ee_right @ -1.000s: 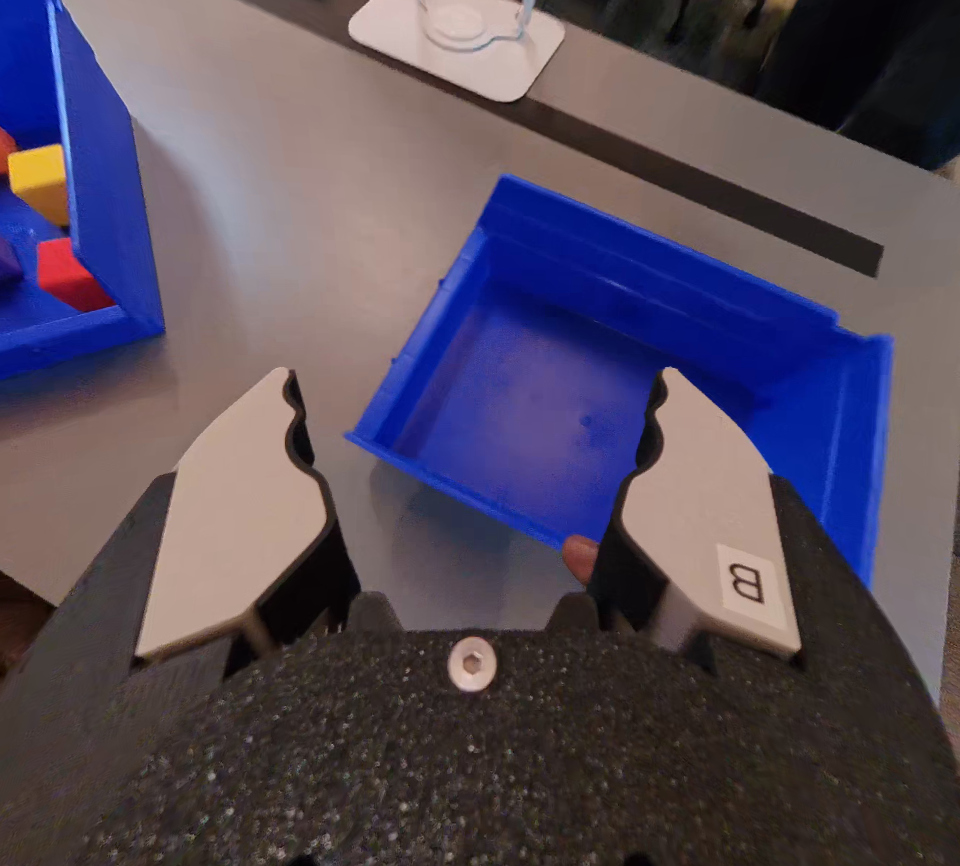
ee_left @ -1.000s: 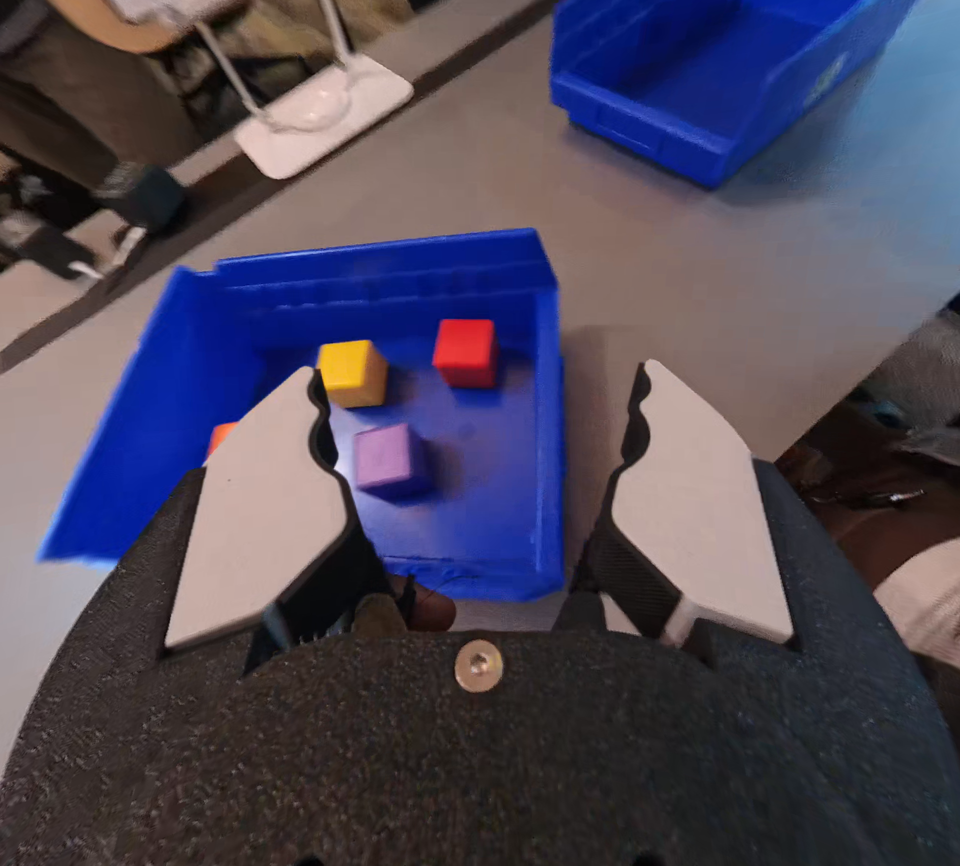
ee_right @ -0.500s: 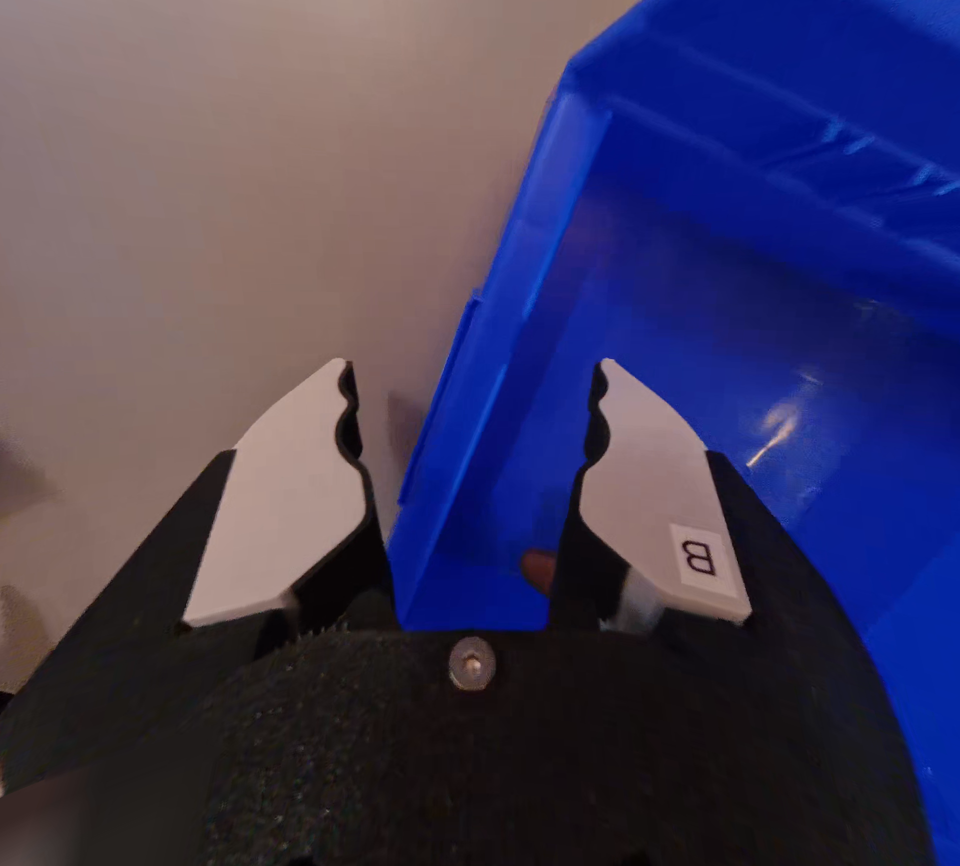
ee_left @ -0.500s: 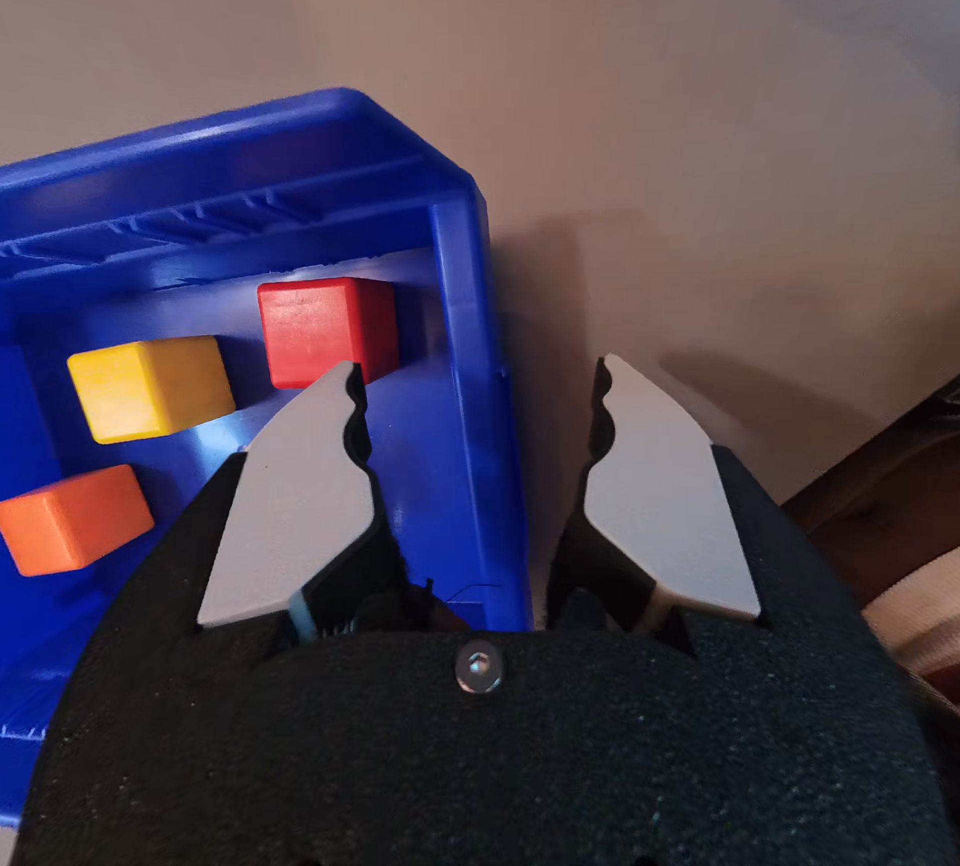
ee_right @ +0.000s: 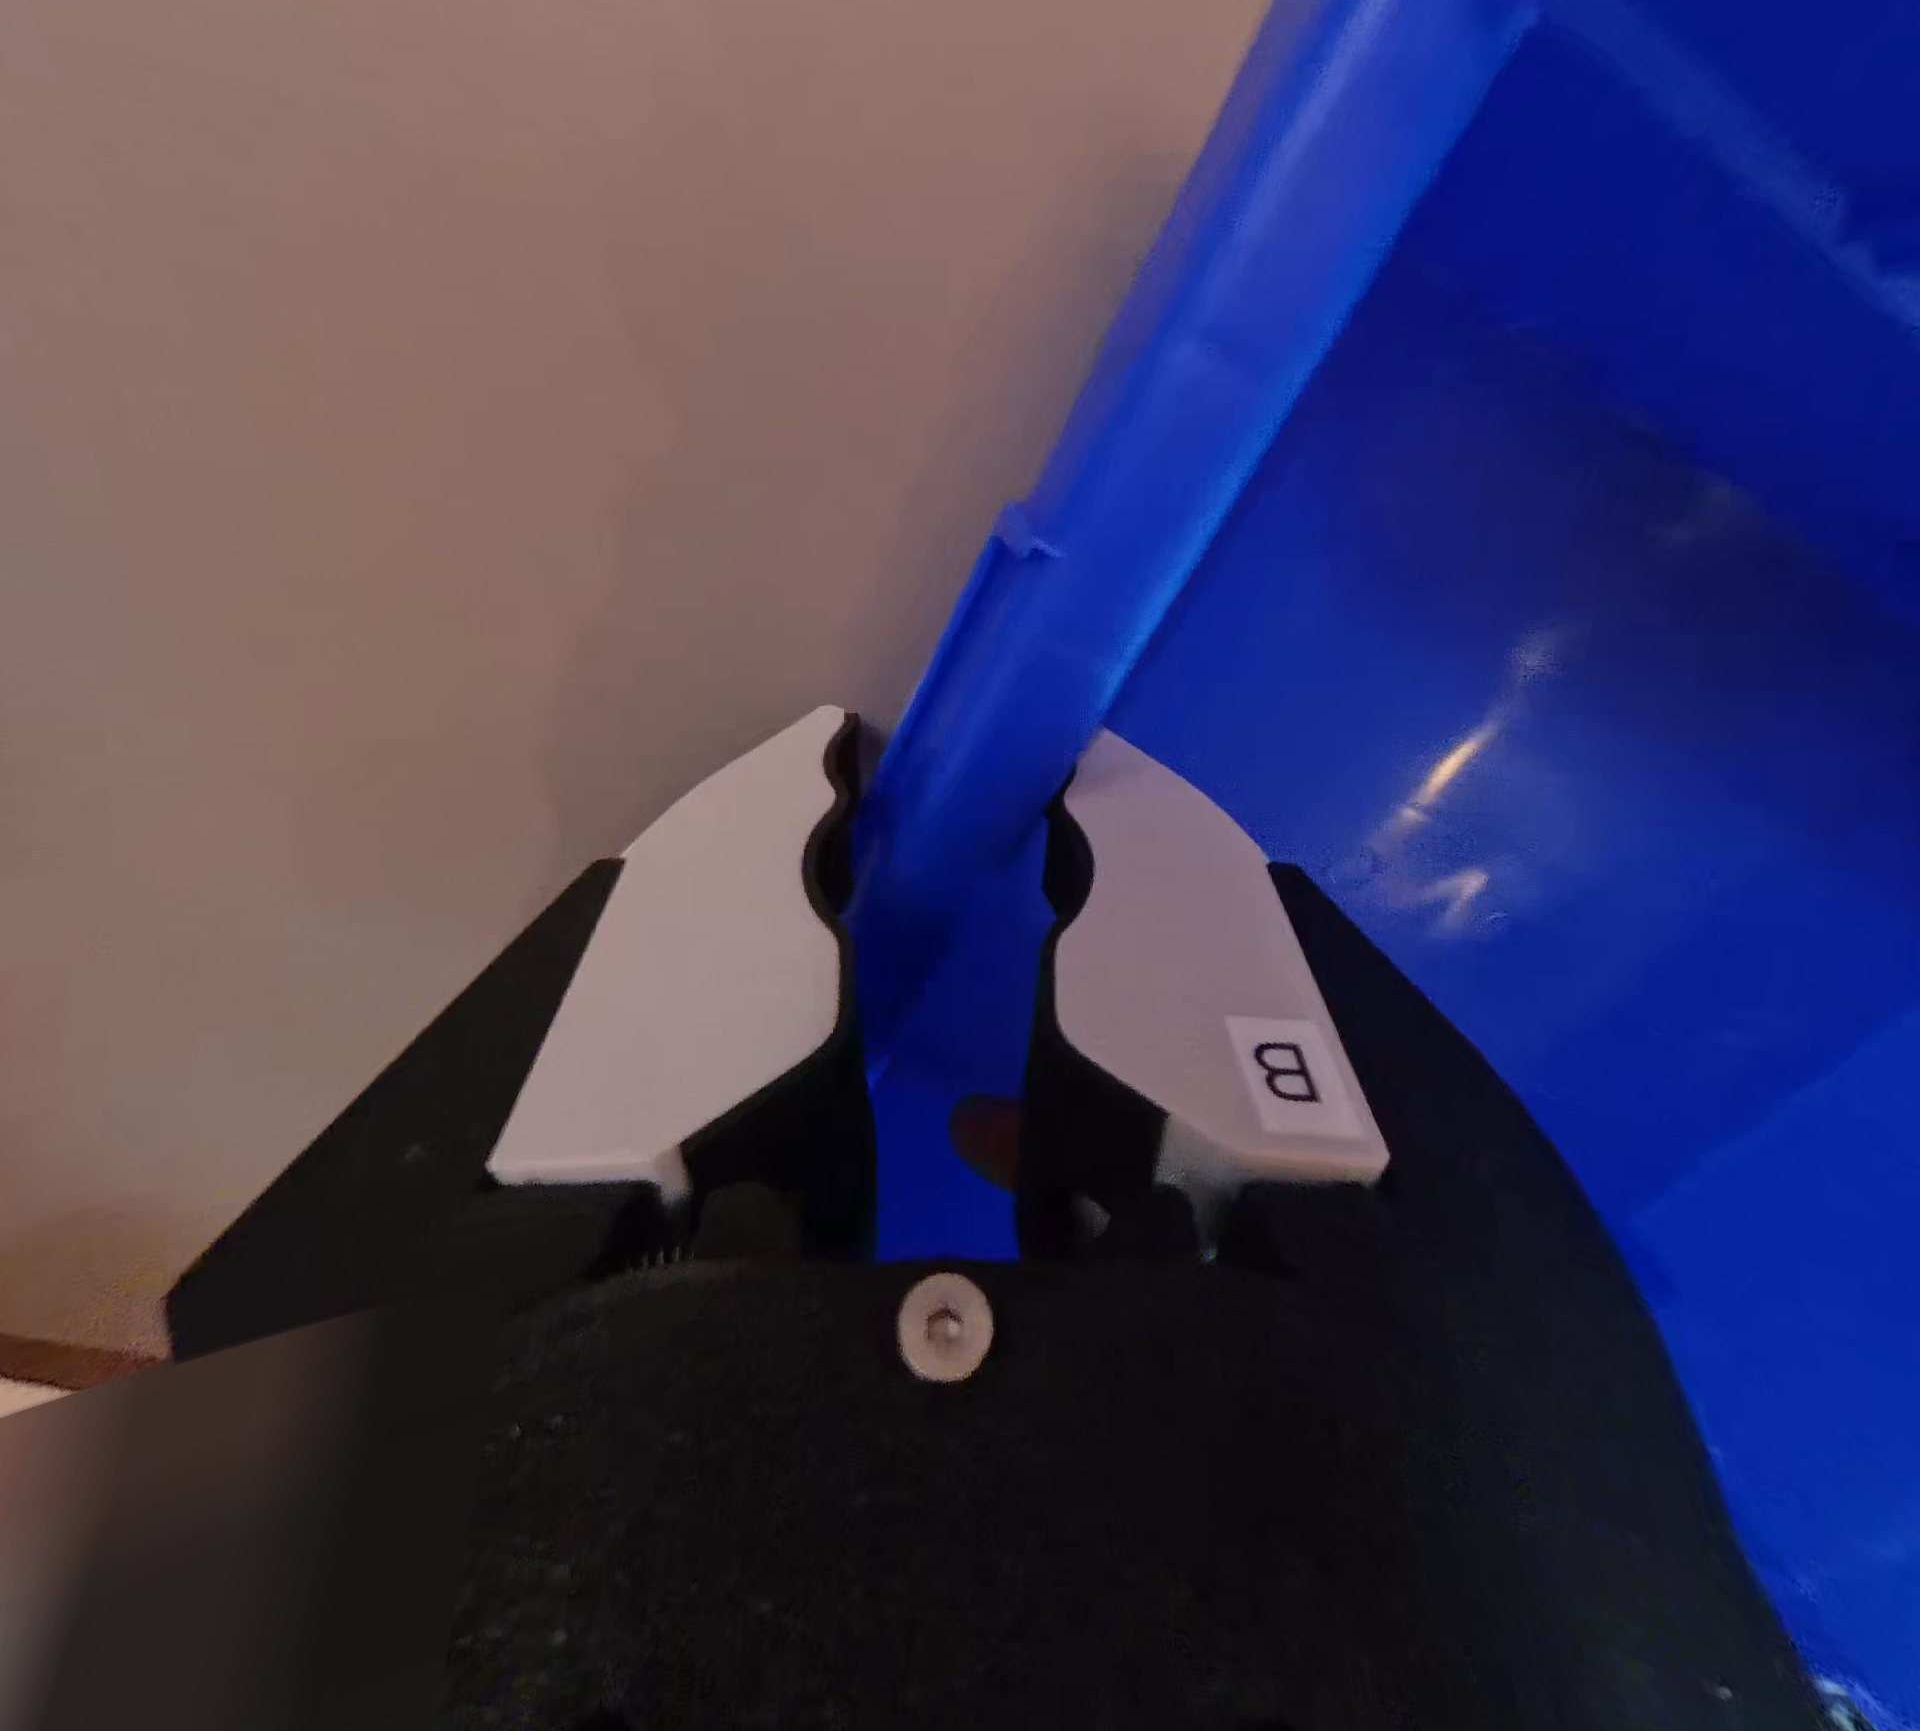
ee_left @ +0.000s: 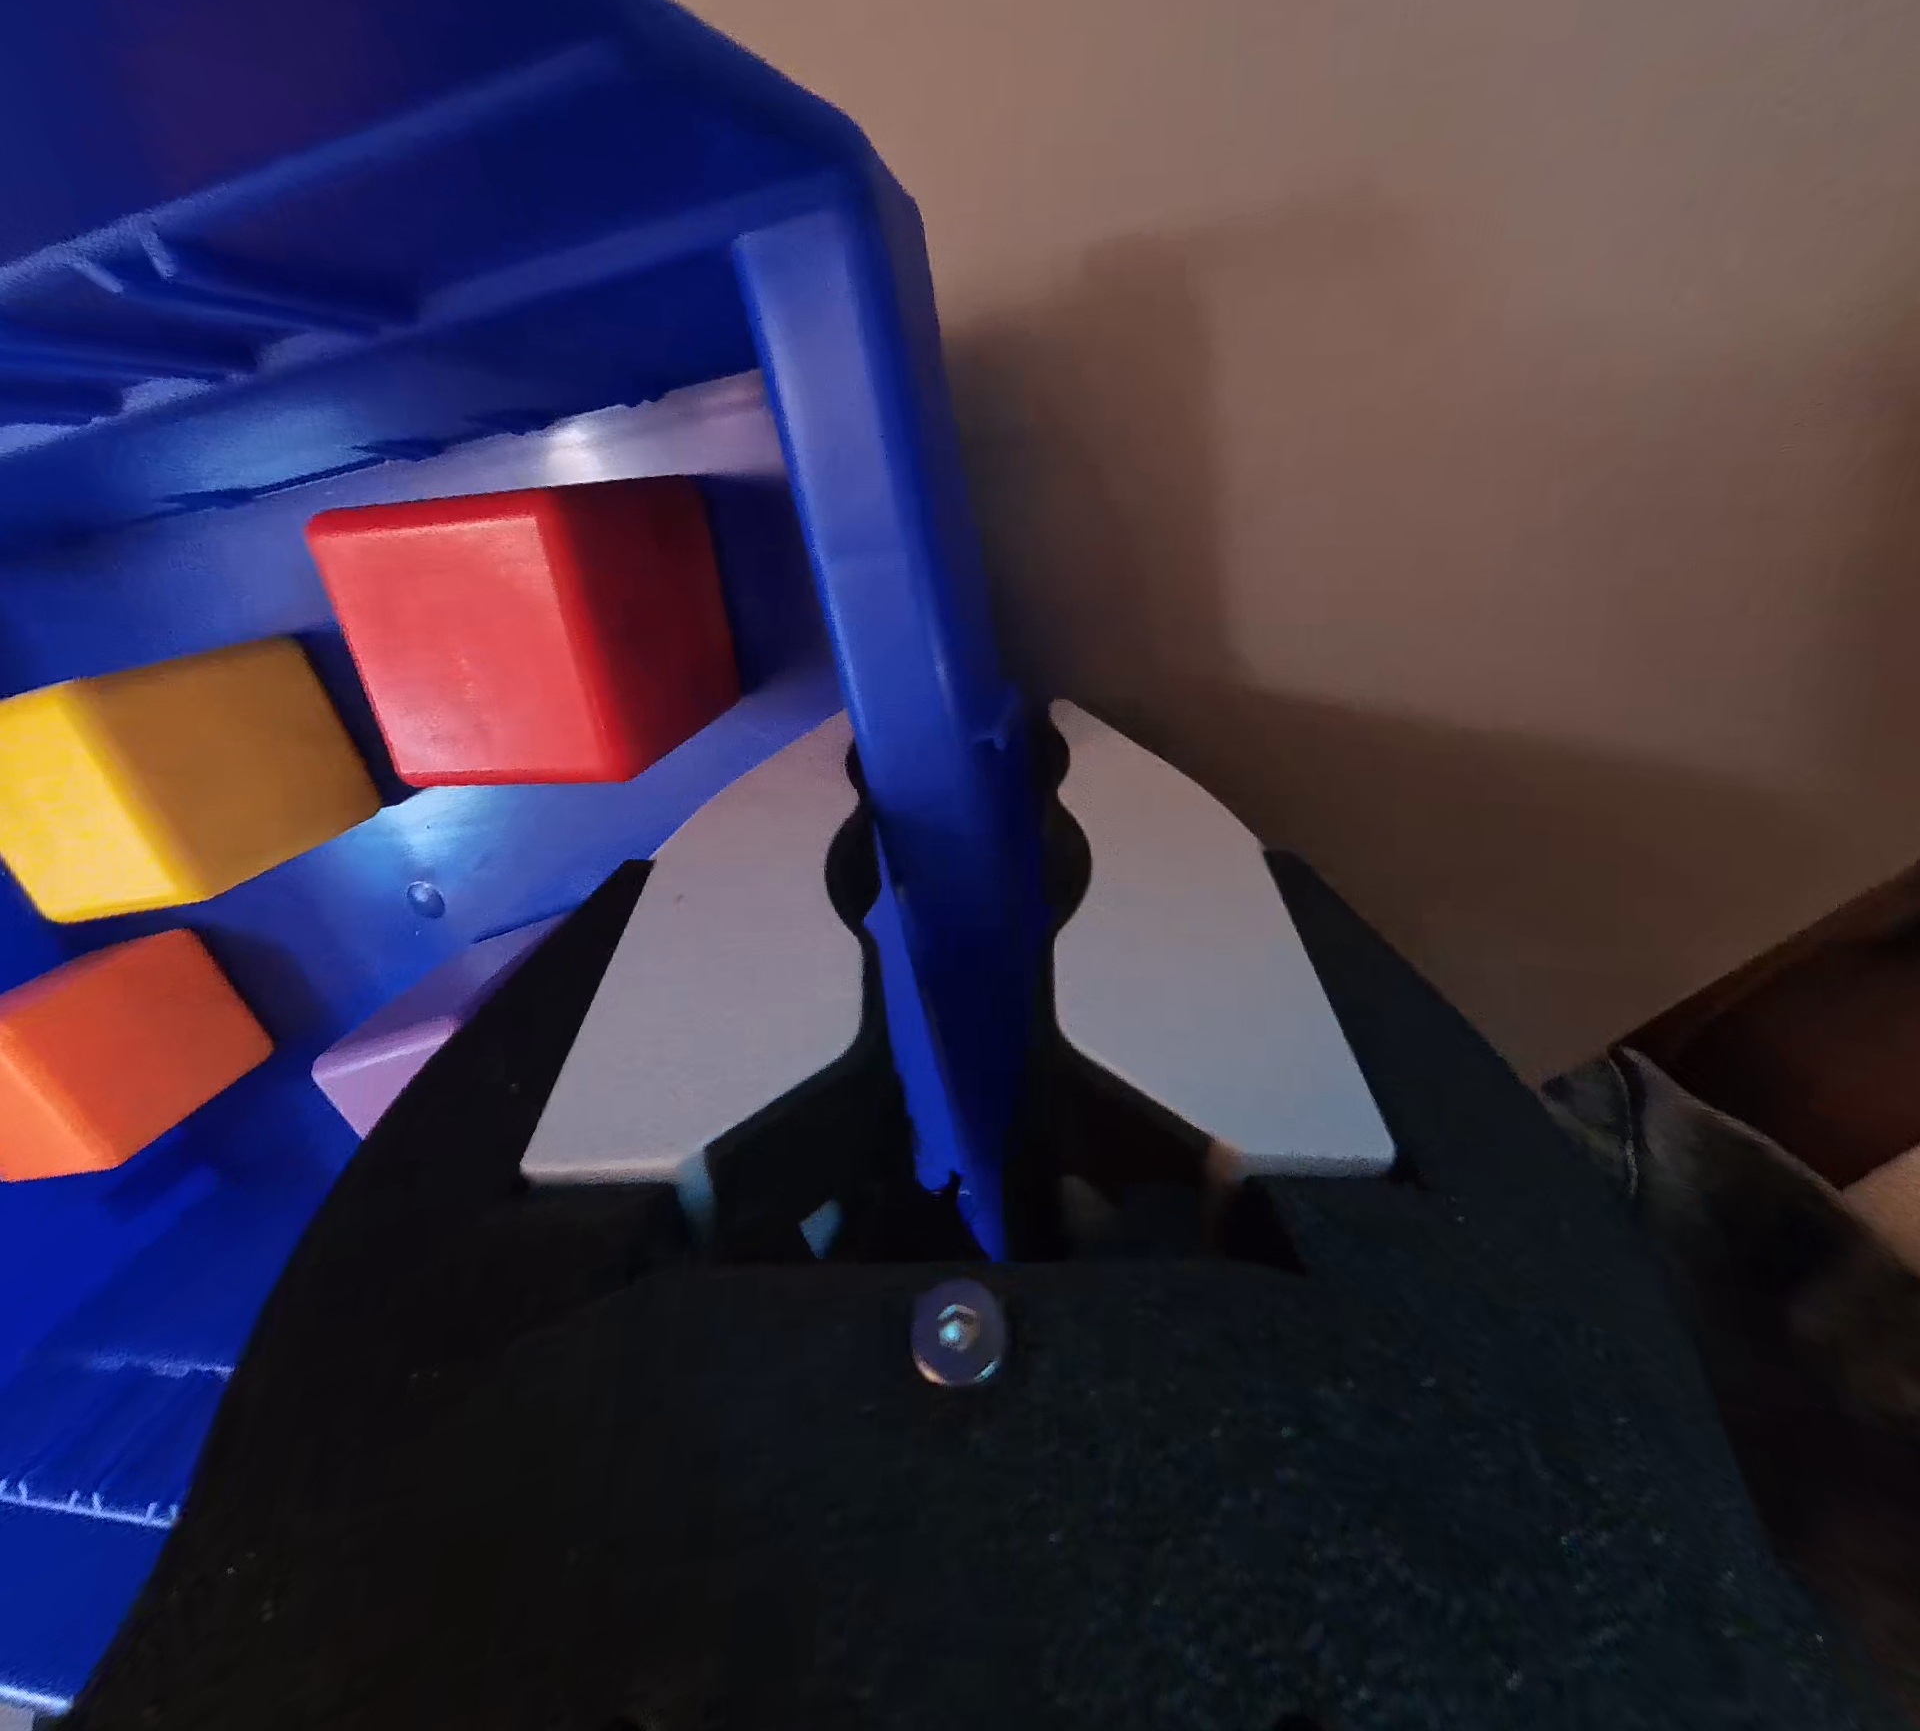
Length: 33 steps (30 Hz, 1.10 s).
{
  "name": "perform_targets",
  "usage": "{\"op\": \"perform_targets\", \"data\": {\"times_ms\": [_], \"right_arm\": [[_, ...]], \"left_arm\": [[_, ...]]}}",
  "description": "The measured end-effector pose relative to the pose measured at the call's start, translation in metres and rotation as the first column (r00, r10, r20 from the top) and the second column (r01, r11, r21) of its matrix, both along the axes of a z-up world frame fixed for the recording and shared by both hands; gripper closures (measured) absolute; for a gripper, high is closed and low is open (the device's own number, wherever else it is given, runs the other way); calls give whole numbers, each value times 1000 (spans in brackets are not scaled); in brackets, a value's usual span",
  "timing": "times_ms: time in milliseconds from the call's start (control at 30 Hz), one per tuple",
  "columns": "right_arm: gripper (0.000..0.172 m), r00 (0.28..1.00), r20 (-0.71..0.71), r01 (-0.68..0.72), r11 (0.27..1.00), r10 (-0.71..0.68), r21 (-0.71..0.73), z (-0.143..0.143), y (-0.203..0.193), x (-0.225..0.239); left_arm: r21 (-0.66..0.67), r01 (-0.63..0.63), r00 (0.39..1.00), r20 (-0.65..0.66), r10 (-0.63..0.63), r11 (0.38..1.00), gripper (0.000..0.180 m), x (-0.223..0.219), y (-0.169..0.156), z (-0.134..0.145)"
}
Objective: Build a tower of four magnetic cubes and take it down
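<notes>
Blue plastic fills both of my views. My left gripper [ee_left: 951, 808] is clamped on the side wall of the blue bin [ee_left: 862, 476] that carries the cubes: one pad sits inside the bin, the other outside, and both press the wall's rim between them. From that gripper, the wall runs up toward 12 o'clock, leaning slightly to 11.

Inside this bin, the red cube [ee_left: 520, 632] lies at about 10 o'clock from my fingertips, close to the gripped wall but not touching it. The yellow cube [ee_left: 166, 777] sits just beside the red one, toward 9 o'clock. The orange cube [ee_left: 114, 1047] is below the yellow one, at roughly 8 o'clock, and a corner of the purple cube [ee_left: 384, 1058] peeks out beside my left finger, mostly hidden by the gripper body. All four rest singly on the bin floor; none is stacked.

My right gripper [ee_right: 951, 808] is clamped on the side wall of a second blue bin [ee_right: 1226, 393], again one pad inside and one outside, pressing the rim. That wall slants away toward 1 o'clock. The part of this bin's floor I can see shows only glare.

Grey table [ee_right: 468, 279] spreads out at 10 to 11 o'clock of the right gripper, and at 1 to 2 o'clock of the left one.
</notes>
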State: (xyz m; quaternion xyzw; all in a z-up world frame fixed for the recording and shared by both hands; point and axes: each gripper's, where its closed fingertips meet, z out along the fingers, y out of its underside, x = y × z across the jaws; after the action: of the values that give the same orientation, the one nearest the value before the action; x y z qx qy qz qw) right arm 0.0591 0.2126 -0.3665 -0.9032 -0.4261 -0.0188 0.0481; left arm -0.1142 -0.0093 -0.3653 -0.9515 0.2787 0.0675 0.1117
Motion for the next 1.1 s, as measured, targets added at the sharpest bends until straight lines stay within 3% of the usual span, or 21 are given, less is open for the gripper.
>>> {"op": "perform_targets", "data": {"times_ms": [267, 400, 733, 1100], "right_arm": [[139, 983, 15, -184, 983, 184, 16, 1, -26, 12], [139, 942, 45, -335, 941, 334, 36, 1, -53, 30], [139, 736, 168, -674, 734, 656, 90, 3, -99, 104], [141, 544, 435, -822, 559, 718, 107, 7, -81, 208]], "left_arm": [[-2, 122, 993, -1, -122, 993, 155, -20, -20, 0], [-30, 181, 981, -66, -182, 983, 155, -49, -38, 1], [-44, 270, 945, -177, -274, 962, 153, -119, -67, 3], [-14, 255, 947, -198, -252, 967, 149, -166, -93, 4]]}}
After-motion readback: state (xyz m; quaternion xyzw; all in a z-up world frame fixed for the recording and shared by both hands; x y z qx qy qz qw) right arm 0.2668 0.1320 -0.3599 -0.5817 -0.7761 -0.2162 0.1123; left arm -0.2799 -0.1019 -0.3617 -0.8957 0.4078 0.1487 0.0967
